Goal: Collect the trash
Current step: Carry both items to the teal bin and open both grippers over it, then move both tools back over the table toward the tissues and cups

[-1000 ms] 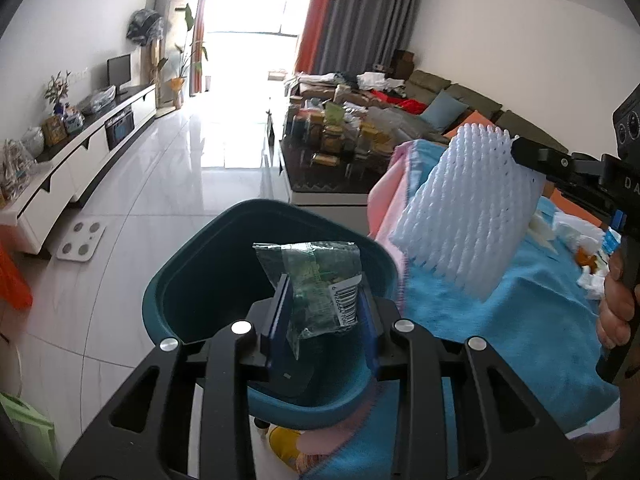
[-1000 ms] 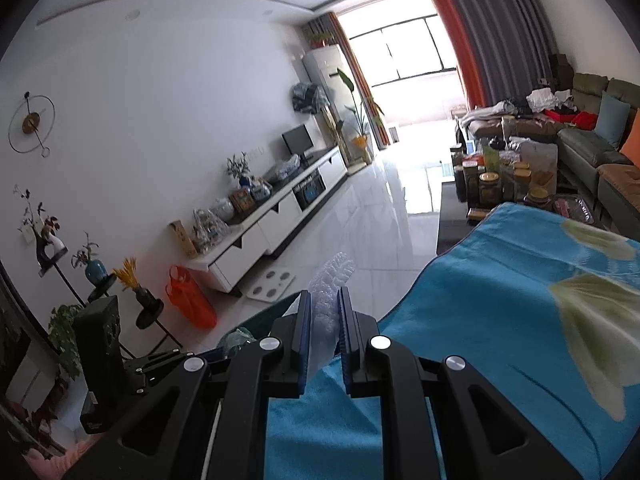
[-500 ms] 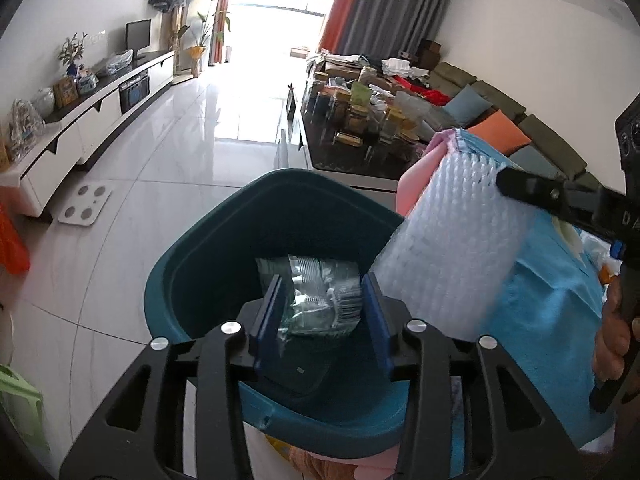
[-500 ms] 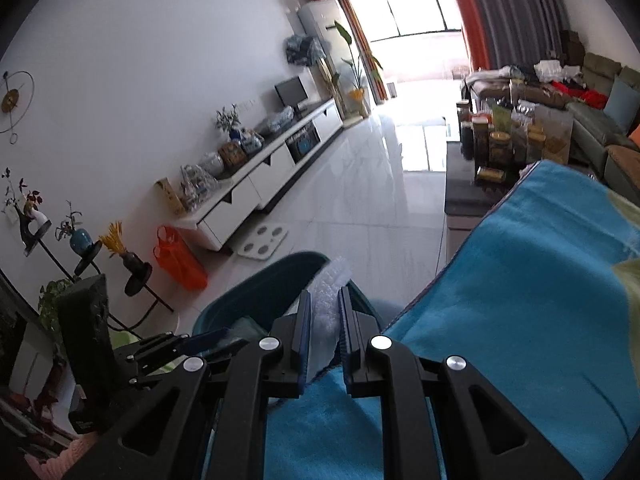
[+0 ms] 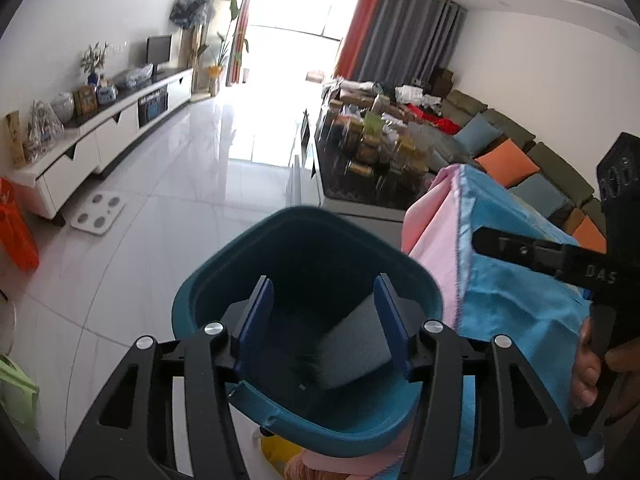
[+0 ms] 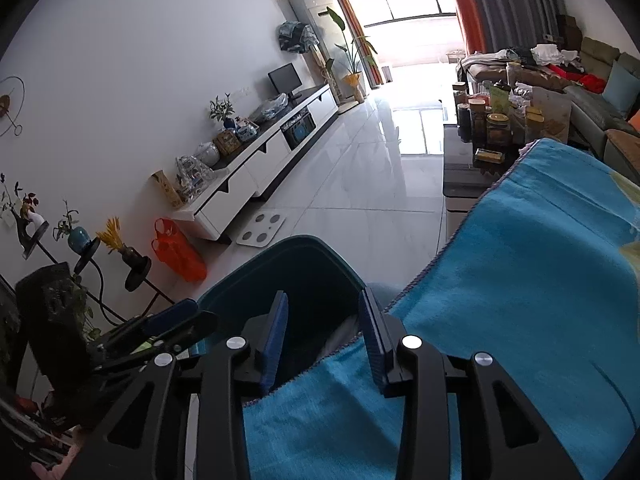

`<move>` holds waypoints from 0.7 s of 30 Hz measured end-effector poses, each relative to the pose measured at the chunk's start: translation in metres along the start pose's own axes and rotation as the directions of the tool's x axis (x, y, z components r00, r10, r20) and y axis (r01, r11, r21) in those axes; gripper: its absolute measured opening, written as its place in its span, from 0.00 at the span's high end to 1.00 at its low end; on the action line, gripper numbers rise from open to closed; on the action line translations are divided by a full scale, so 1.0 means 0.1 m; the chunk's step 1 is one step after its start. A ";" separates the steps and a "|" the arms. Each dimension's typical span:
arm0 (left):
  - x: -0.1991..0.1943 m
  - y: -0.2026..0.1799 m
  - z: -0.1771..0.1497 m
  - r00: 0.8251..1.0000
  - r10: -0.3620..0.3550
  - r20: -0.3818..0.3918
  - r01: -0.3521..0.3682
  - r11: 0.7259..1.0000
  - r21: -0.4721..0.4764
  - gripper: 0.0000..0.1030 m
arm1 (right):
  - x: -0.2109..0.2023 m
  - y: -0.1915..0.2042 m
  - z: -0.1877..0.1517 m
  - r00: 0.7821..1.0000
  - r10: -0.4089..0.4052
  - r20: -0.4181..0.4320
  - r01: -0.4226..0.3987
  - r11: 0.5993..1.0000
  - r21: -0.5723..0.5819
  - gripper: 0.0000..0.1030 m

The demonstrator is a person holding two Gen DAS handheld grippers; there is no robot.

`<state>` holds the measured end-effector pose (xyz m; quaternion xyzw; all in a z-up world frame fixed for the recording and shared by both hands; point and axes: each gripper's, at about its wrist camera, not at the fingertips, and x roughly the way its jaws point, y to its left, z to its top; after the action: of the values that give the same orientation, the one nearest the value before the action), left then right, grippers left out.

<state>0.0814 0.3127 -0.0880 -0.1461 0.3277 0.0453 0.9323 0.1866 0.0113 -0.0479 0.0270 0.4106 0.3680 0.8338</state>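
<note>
A teal trash bin stands on the floor beside the table edge. My left gripper is open and empty right above the bin mouth. A blurred white foam net lies inside the bin, between the fingers in view. My right gripper is open and empty over the bin's rim at the table edge. A pale bit of the foam net shows inside the bin. The right gripper's body shows at right in the left wrist view.
The table is covered with a blue cloth over a pink one. Tiled floor with a white scale, a white TV cabinet, an orange bag and a dark coffee table with jars lie beyond.
Both grippers opened. The plastic wrapper left the left gripper and the foam net left the right gripper; both dropped into the bin.
</note>
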 end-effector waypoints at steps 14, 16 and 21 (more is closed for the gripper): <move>-0.61 -1.29 -0.27 0.963 -0.265 0.053 0.246 0.941 0.235 0.24 | -1.36 -0.27 -0.39 0.977 -0.067 0.203 0.079 0.996 -0.051 0.54; -0.63 -1.60 -0.37 0.946 -0.323 0.024 0.303 0.909 0.286 0.23 | -1.60 -0.39 -0.51 0.968 -0.103 0.230 0.115 0.993 -0.035 0.54; -0.59 -2.27 -0.62 0.915 -0.400 -0.047 0.387 0.841 0.378 0.23 | -2.11 -0.73 -0.80 0.938 -0.212 0.273 0.212 0.977 0.028 0.53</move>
<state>0.0393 0.0785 -0.0419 -0.0265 0.2775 -0.2087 0.9374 0.0903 -0.1968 0.0140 0.0327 0.2914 0.2691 0.9174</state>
